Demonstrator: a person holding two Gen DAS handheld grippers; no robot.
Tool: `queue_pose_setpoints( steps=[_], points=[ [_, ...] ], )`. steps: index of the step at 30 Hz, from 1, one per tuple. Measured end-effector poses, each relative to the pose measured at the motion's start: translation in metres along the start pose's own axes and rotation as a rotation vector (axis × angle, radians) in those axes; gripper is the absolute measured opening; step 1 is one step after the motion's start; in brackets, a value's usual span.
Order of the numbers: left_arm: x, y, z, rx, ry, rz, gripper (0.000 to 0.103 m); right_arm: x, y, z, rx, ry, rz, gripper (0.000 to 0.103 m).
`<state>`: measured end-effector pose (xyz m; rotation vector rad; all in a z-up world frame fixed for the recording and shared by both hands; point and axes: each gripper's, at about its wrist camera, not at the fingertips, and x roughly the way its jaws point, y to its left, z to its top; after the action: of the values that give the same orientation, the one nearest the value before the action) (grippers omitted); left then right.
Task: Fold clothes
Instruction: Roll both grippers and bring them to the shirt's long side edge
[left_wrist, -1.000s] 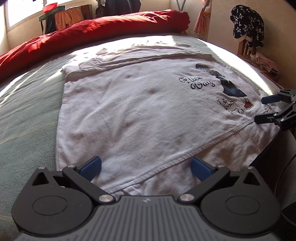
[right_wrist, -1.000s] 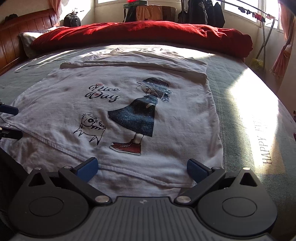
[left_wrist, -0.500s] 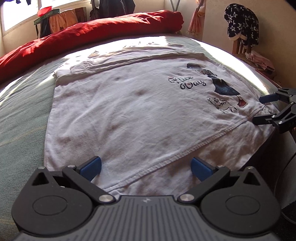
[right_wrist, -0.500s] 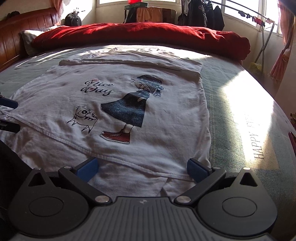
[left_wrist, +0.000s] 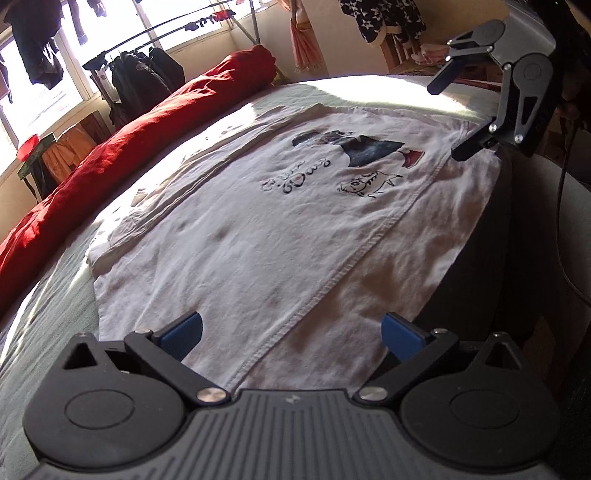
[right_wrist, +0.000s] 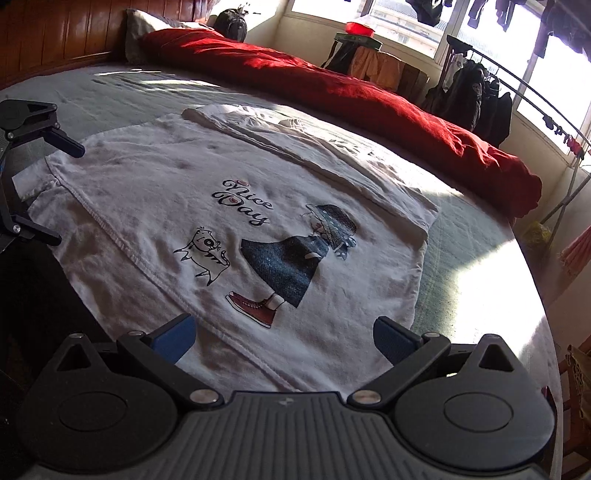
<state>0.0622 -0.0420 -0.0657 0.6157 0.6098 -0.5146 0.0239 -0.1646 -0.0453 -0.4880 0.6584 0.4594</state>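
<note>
White printed shirt (right_wrist: 236, 206) lying flat on bed (right_wrist: 480, 266), hem edge nearest, far end doubled over. Left gripper (left_wrist: 291, 332) and right gripper (right_wrist: 284, 334) hovering at hem, both spread, gripping nothing (fold stage unclear). Any lift requiring both corners pinched evenly.

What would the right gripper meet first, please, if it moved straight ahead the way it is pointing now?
Most likely the white printed T-shirt spread on the bed: the right gripper, fingers open, points low across the cloth, with the red shoe print just ahead. Its height above the fabric is unclear, so the contact point is a guess.
</note>
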Motion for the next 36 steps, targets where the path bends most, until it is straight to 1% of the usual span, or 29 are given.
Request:
queue_pose_setpoints(
  steps=[1,4,7,8,11,16,19,23,25,27,28,30,31,33,36],
  points=[
    [0.001,-0.006,0.002,0.029,-0.003,-0.006,0.102,0.001,0.008,0.003,-0.058,-0.002,0.023,0.103],
    [0.005,-0.022,0.008,0.104,-0.013,-0.024,0.102,0.004,0.026,0.008,-0.139,-0.011,0.100,0.103],
    [0.011,-0.036,0.008,0.164,-0.019,-0.027,0.102,0.014,0.044,0.010,-0.159,-0.001,0.167,0.103],
    [0.014,-0.039,0.007,0.177,-0.024,-0.025,0.102,0.016,0.048,0.010,-0.165,0.003,0.174,0.103],
    [0.022,-0.045,0.005,0.207,-0.038,0.013,0.102,0.022,0.059,0.008,-0.163,0.016,0.202,0.103],
    [0.012,-0.035,0.012,0.175,-0.099,0.044,0.102,0.017,0.061,0.005,-0.153,0.010,0.182,0.103],
    [0.005,-0.028,0.017,0.152,-0.136,0.059,0.102,0.009,0.058,0.007,-0.158,-0.018,0.163,0.103],
    [0.004,-0.019,0.026,0.139,-0.151,0.071,0.102,-0.002,0.059,0.014,-0.150,-0.081,0.196,0.103],
    [0.004,-0.015,0.030,0.133,-0.158,0.076,0.102,-0.002,0.064,0.018,-0.162,-0.097,0.198,0.103],
    [0.004,-0.013,0.031,0.125,-0.159,0.077,0.102,0.002,0.072,0.020,-0.196,-0.099,0.175,0.103],
    [0.004,-0.013,0.031,0.122,-0.158,0.075,0.102,0.007,0.080,0.020,-0.230,-0.100,0.144,0.103],
    [0.003,-0.012,0.031,0.114,-0.157,0.073,0.102,0.017,0.090,0.021,-0.280,-0.087,0.067,0.103],
    [0.003,-0.012,0.031,0.110,-0.157,0.072,0.102,0.024,0.095,0.021,-0.315,-0.075,0.006,0.103],
    [0.003,-0.012,0.029,0.105,-0.154,0.068,0.102,0.031,0.101,0.020,-0.355,-0.077,-0.068,0.103],
    [0.007,-0.014,0.026,0.094,-0.136,0.058,0.102,0.030,0.104,0.024,-0.360,-0.113,-0.096,0.103]
  ],
)
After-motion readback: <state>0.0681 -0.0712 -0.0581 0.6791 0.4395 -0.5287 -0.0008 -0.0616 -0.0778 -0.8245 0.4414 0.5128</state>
